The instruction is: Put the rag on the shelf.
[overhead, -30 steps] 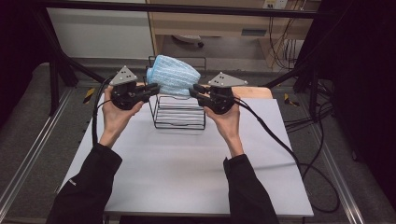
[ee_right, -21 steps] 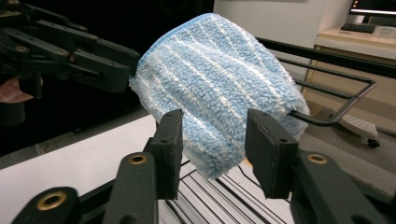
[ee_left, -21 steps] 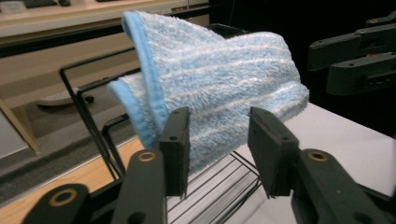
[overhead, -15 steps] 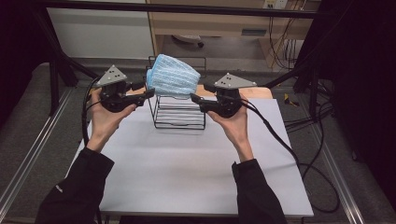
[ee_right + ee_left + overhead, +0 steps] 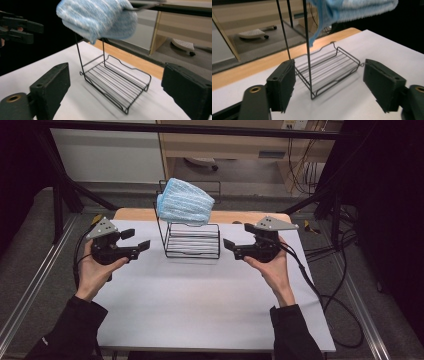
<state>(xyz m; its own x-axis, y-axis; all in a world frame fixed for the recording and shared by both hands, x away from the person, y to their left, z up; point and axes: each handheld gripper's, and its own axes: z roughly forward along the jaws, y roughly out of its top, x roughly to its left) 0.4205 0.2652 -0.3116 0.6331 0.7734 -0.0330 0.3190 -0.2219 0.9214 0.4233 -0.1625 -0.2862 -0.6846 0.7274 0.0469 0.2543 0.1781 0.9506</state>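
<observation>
Lab: framed table, trailing cables

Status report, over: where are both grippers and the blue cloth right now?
Left hand-held gripper open, holding nothing. Right hand-held gripper open, holding nothing. Blue cloth draped over top of wire rack, between them. Nothing in the way.

We see both hands drawn apart from the folded pale-blue striped cloth they pinched a second ago. The black left gripper now sits nearer the white worktop's left edge, jaws spread and empty. The black right gripper has pulled toward the right edge, jaws likewise wide. The cloth hangs alone on the black wire rack.
</observation>
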